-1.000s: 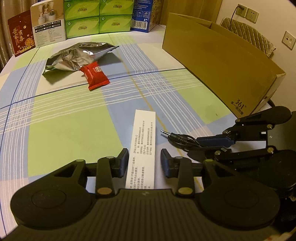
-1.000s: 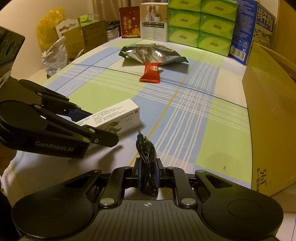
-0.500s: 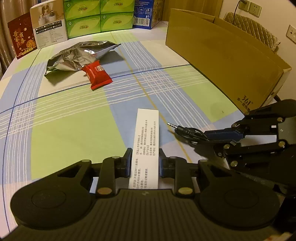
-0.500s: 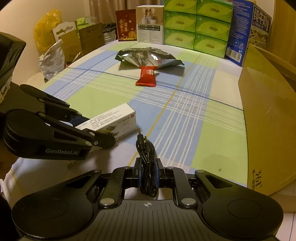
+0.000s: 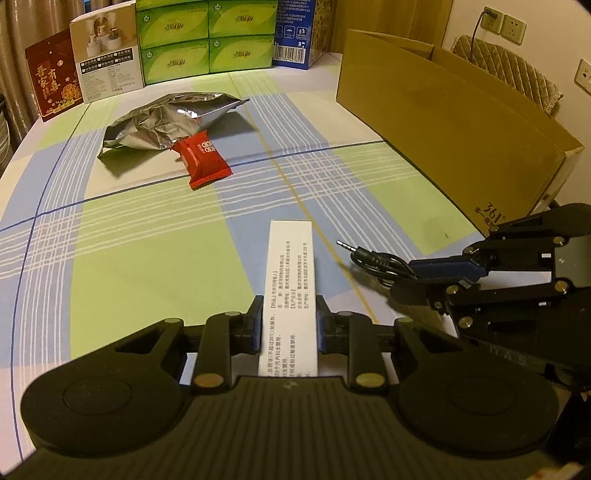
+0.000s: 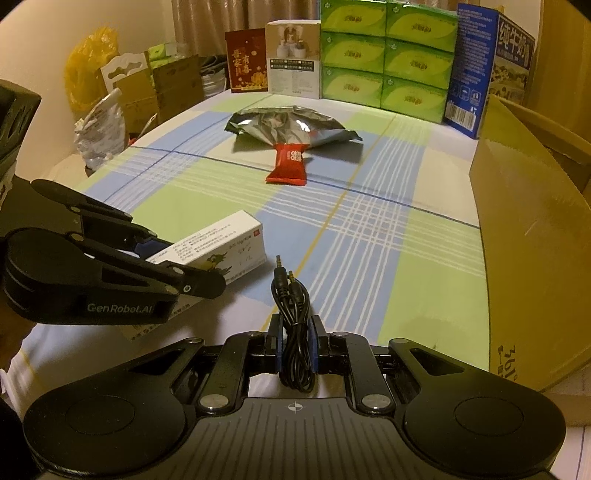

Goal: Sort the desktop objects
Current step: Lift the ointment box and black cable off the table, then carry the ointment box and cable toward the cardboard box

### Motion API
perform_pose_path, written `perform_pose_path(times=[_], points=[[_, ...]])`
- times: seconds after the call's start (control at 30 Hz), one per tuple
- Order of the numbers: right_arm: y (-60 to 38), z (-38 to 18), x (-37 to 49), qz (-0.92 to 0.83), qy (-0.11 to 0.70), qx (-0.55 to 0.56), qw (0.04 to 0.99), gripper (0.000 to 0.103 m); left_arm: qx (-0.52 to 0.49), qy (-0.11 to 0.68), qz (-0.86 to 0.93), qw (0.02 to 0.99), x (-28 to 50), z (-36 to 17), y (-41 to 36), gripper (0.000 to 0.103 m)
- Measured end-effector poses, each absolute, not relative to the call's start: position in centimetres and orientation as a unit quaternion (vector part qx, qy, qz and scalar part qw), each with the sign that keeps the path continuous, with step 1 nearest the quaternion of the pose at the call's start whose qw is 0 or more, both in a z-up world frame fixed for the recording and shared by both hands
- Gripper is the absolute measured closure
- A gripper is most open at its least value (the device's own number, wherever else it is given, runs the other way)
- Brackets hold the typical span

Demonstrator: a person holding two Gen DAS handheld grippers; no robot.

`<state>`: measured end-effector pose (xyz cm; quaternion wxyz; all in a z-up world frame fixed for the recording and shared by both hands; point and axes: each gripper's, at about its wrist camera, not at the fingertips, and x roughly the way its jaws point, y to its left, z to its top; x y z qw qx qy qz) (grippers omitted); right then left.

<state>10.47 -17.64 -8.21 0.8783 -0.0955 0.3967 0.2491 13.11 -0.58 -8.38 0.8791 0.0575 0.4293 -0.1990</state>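
My left gripper (image 5: 289,322) is shut on a long white medicine box (image 5: 290,284), held just above the checked tablecloth. In the right wrist view the same medicine box (image 6: 225,245) shows its printed side, with the left gripper (image 6: 207,273) clamped on its near end. My right gripper (image 6: 295,345) is shut on a coiled black audio cable (image 6: 291,314), its two jack plugs pointing forward. That audio cable (image 5: 380,260) also sticks out of the right gripper (image 5: 413,269) in the left wrist view. A red snack packet (image 5: 203,159) and a crumpled silver foil bag (image 5: 166,122) lie farther back.
An open cardboard box (image 5: 454,122) stands along the table's right edge. Green tissue boxes (image 5: 205,37), a blue carton (image 5: 295,33), a white box (image 5: 107,48) and a red packet (image 5: 55,88) line the back. Bags and cartons (image 6: 110,107) crowd the left beyond the table.
The left gripper has closed on the white medicine box and raised it slightly. The right gripper keeps its hold on the cable and has drifted a little forward.
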Motion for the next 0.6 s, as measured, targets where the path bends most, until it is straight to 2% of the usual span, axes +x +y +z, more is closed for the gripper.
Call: perform_pose_path(times=[0.6], points=[[-18.9, -5.5, 9.7, 0.228, 0.363, -0.067, 0.901, 0.093, 0.015, 0.41, -0.195, 0.891, 10.7, -5.6, -0.7, 0.081]])
